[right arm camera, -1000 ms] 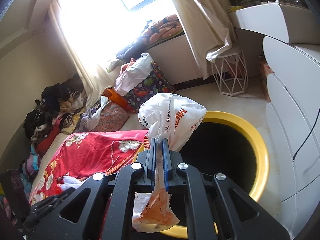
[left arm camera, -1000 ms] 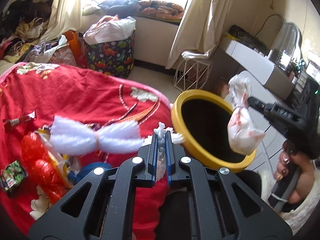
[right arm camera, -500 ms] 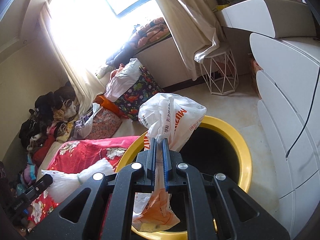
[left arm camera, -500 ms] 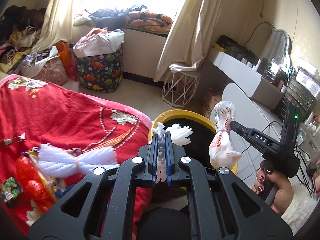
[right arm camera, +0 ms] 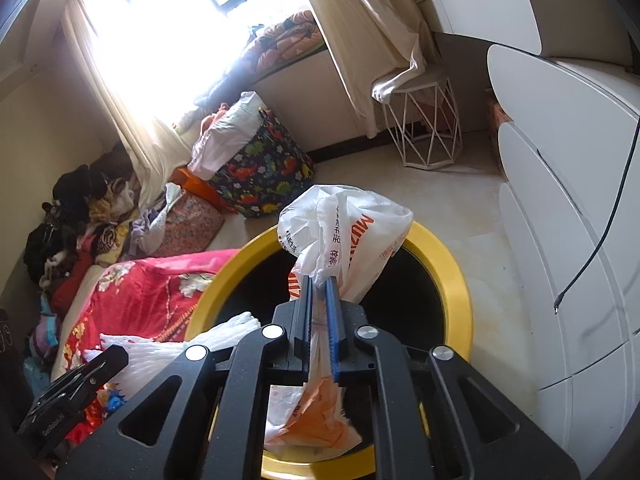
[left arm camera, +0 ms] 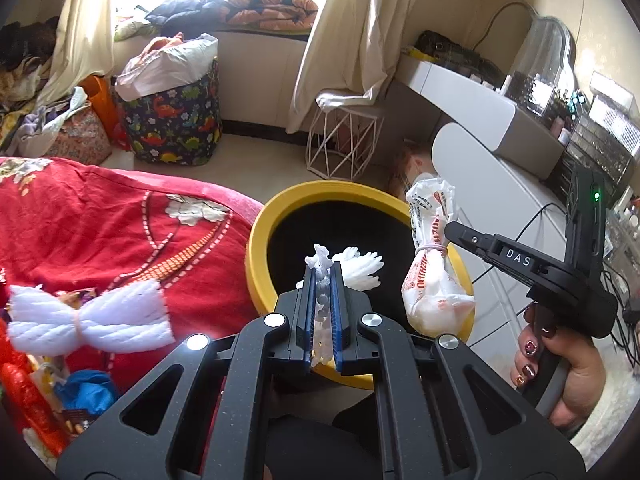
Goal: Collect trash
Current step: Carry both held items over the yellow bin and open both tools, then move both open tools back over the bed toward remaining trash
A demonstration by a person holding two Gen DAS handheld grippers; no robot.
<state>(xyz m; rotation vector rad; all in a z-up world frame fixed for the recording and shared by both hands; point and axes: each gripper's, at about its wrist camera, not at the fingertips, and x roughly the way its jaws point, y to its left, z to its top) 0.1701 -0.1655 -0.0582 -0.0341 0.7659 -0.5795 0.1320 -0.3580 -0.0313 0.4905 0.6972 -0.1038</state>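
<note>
Left to right from the left wrist camera: a red floral blanket [left arm camera: 100,216] covers the bed, with a white foam net tied like a bow [left arm camera: 86,318] lying on it, plus some red and blue wrappers [left arm camera: 48,392] at the edge. Next comes the left gripper [left arm camera: 322,280], tongs pressed together on a scrap of white foam netting [left arm camera: 356,268], which sits right over the near rim of the yellow trash bin [left arm camera: 260,256]. The bin stands on the floor just beside the bed, black inside. Further right, the right gripper [left arm camera: 450,229] pinches a white plastic bag with orange print [left arm camera: 430,272] at its tied neck, so the bag hangs over the bin's right side. A hand with dark red nails [left arm camera: 560,364] grips that handle.

The right wrist camera agrees: right gripper [right arm camera: 319,284] clamped on the bag [right arm camera: 344,232], bin opening [right arm camera: 452,276] directly beneath, white drawers [right arm camera: 560,200] on the far right.
</note>
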